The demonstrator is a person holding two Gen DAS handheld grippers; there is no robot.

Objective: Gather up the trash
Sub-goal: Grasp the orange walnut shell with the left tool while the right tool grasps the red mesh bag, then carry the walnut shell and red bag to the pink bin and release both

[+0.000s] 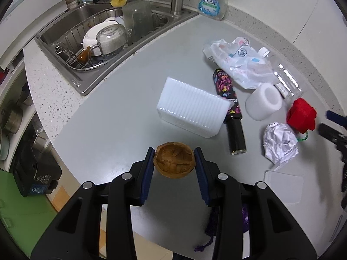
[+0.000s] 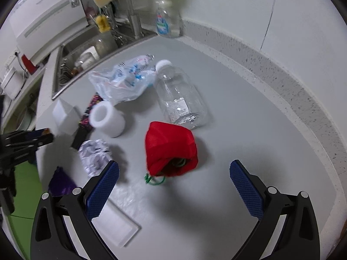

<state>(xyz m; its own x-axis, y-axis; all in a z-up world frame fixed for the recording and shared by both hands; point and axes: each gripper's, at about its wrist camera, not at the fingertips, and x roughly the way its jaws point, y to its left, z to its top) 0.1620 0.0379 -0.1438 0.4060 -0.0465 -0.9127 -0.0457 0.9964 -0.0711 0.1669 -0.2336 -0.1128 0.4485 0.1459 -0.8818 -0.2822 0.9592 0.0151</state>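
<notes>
The left gripper (image 1: 174, 160) has its jaws closed on a brown walnut shell (image 1: 174, 161) low over the grey tabletop (image 1: 121, 117). The right gripper (image 2: 174, 174) hangs with jaws wide open and empty, just short of a red pouch (image 2: 170, 147) lying beside a clear bottle (image 2: 177, 95).

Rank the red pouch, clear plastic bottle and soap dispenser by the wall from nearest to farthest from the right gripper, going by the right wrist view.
Measured from the right gripper, whose jaws stand wide open:
1. Red pouch, just ahead, between the open jaws' line.
2. Clear plastic bottle, lying on its side behind the pouch.
3. Soap dispenser, upright at the far back by the wall.
</notes>
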